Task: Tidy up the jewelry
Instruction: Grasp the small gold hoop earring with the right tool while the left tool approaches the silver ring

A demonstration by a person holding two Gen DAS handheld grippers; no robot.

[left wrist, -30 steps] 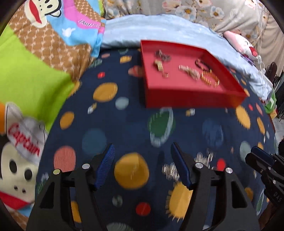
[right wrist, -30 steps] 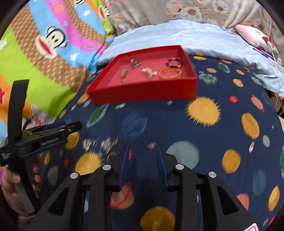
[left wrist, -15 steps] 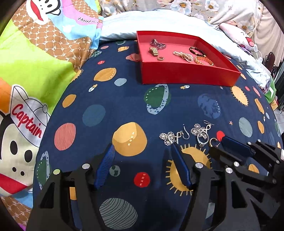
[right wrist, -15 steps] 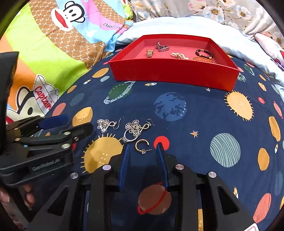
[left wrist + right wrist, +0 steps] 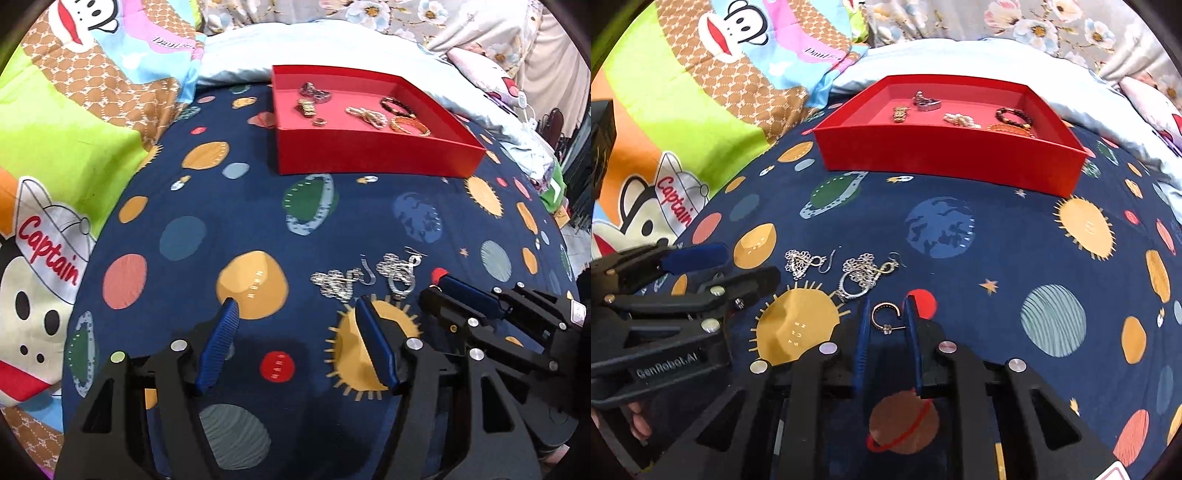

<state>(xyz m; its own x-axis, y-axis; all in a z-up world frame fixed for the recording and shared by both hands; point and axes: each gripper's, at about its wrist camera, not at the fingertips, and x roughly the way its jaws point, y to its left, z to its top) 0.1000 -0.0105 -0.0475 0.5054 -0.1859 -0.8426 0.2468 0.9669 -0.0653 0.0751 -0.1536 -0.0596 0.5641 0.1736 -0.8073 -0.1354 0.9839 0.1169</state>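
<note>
The right gripper had its jaws spread around the tiny, light, hard hoop earring, best pinched across its thin ring, while the left gripper stayed wide apart.

Tray sits at far end of bed, bracelets and other pieces inside. Nearer, on the bed: two earrings side by side, hoop just right of and in front of them, lying between right tongs. Left tongs left of the earrings, tips apart. Pillow behind tray.
</note>
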